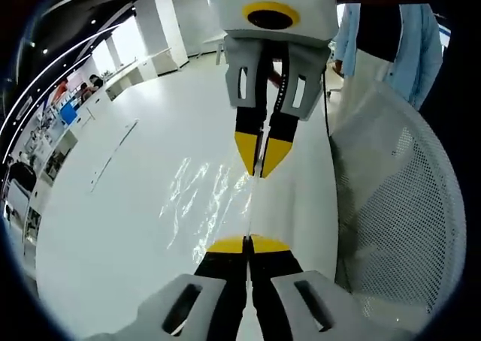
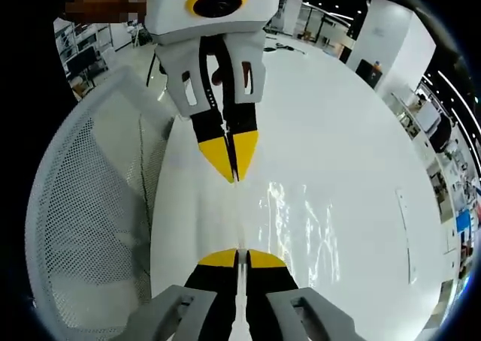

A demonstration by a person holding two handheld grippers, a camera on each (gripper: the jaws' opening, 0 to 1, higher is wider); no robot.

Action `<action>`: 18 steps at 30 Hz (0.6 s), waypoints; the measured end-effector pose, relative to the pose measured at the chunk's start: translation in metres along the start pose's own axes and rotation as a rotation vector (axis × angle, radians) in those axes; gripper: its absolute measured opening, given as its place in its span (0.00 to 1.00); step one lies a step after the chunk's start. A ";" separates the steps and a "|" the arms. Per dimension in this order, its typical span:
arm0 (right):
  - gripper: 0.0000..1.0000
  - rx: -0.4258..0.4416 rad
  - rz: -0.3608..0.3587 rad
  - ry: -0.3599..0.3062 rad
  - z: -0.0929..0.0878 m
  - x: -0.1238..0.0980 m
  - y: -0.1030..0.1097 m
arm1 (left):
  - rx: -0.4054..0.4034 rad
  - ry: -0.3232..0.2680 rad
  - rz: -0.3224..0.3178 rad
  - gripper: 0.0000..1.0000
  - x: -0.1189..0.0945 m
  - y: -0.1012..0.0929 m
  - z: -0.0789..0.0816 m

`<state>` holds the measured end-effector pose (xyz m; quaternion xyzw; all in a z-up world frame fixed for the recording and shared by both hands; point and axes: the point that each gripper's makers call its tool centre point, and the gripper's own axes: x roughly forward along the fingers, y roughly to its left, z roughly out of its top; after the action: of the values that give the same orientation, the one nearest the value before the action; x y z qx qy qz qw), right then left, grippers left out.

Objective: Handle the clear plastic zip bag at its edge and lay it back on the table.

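White mesh chair beside table edge, person (blue shirt) behind, shelving in bkgd

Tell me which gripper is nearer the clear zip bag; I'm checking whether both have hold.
Neither: both touch it. The left gripper pinches the clear zip bag at one end of its edge, the right gripper at the opposite end, facing it.

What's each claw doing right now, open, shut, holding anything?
Left claw: shut on the near edge of the bag.
Right claw: shut on the opposite edge of the bag, stretched above the table.
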<state>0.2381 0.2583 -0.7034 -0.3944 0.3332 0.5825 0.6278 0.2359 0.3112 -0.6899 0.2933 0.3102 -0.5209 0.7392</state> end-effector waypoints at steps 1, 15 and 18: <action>0.00 0.003 0.001 0.001 -0.001 0.000 0.000 | -0.001 0.000 -0.001 0.00 0.000 0.000 0.000; 0.00 -0.012 -0.010 0.041 -0.015 -0.006 0.001 | -0.025 0.009 -0.007 0.00 0.000 0.001 -0.004; 0.00 -0.004 -0.012 0.042 -0.017 -0.007 0.001 | -0.029 0.006 -0.008 0.00 0.001 0.002 -0.004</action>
<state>0.2371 0.2403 -0.7049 -0.4097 0.3428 0.5708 0.6235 0.2372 0.3144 -0.6930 0.2829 0.3212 -0.5182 0.7404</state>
